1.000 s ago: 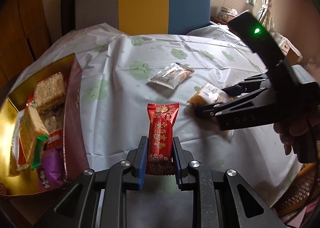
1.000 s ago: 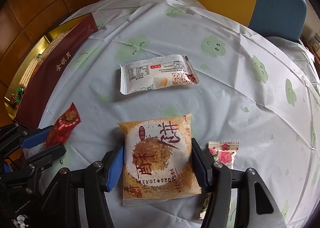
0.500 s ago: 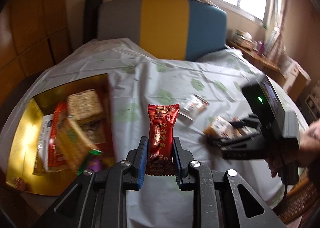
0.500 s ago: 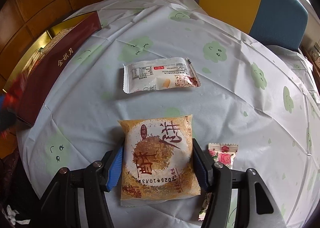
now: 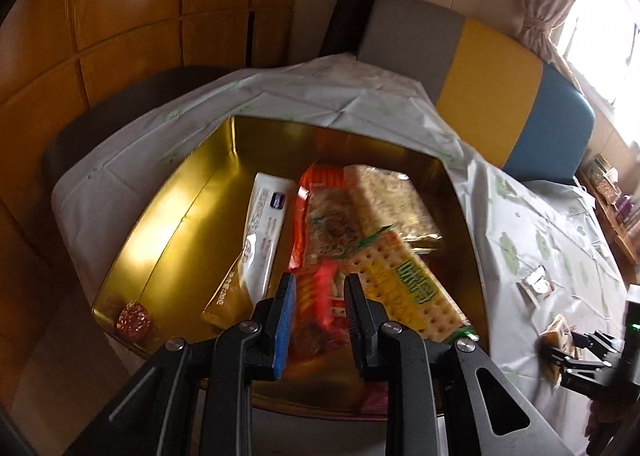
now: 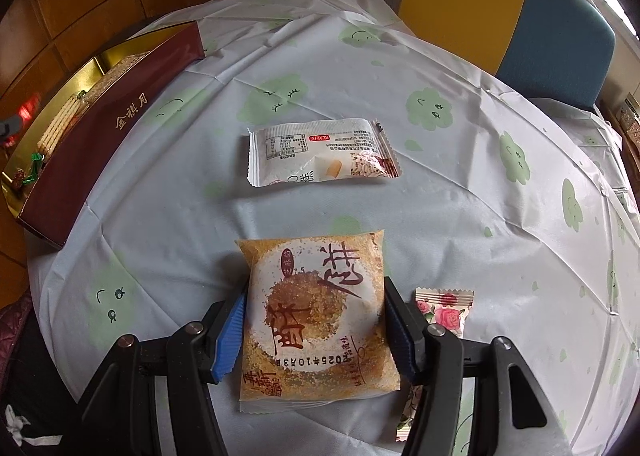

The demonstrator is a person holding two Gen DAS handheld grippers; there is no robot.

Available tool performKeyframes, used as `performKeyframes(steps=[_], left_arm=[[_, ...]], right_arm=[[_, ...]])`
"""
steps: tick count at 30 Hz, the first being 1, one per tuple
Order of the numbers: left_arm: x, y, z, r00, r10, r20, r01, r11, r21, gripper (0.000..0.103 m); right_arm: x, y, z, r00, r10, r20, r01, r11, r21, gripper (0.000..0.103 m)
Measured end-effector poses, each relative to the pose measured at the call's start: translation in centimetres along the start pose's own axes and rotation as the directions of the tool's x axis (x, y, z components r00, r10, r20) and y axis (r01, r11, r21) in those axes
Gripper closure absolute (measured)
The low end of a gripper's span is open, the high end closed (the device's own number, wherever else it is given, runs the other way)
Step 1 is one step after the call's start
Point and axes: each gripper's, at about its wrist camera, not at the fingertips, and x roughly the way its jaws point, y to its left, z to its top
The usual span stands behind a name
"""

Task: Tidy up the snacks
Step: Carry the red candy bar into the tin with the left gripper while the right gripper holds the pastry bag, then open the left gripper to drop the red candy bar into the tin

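the gold box (image 5: 168, 215) near the bench's left edge holds a white packet (image 5: 264, 228), crackers (image 5: 404, 292) and a round sweet (image 5: 134, 318), with its left half bare. the left tool (image 5: 320, 296), a second ago over the cloth, now hangs over the box clenching the red bar (image 5: 320, 296). the right tool (image 6: 314, 320) grips the orange pack (image 6: 316, 320) on the cloth, unmoved, beside a rose candy (image 6: 444, 310); a white pack (image 6: 320, 151) lies well apart.
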Motion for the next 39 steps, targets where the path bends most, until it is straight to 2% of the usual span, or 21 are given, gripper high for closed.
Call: performKeyframes(steps=[1, 3, 9, 15, 18, 39], left_arm=[[0.3, 0.2, -0.1, 1.0, 0.003, -0.003, -0.003, 1.0, -0.011, 0.075], [0.8, 0.3, -0.2, 1.0, 0.006, -0.006, -0.006, 1.0, -0.023, 0.063], [1.4, -0.3, -0.9, 0.999, 0.038, -0.013, -0.038, 0.999, 0.011, 0.056], [1.3, -1.6, -1.2, 0.993, 0.118, 0.011, -0.118, 0.99, 0.078, 0.052], [0.7, -1.9, -1.2, 0.993, 0.112, 0.024, -0.114, 0.989, 0.089, 0.047], [-0.7, -3.7, -2.0, 0.996, 0.076, 0.053, -0.083, 0.985, 0.149, 0.046]], right_arm=[[0.0, 0.0, 0.0, 1.0, 0.0, 0.0, 0.0, 1.0, 0.0, 0.041], [0.0, 0.0, 0.0, 1.0, 0.001, 0.0, -0.001, 1.0, 0.0, 0.041], [0.0, -0.1, 0.0, 1.0, 0.001, 0.0, -0.001, 1.0, 0.001, 0.041], [0.0, 0.0, 0.1, 1.0, -0.006, -0.002, 0.006, 1.0, -0.004, 0.041], [0.0, 0.0, 0.1, 1.0, -0.007, -0.002, 0.007, 1.0, -0.004, 0.041], [-0.2, -0.1, -0.2, 1.0, -0.013, 0.016, 0.012, 1.0, 0.023, 0.041]])
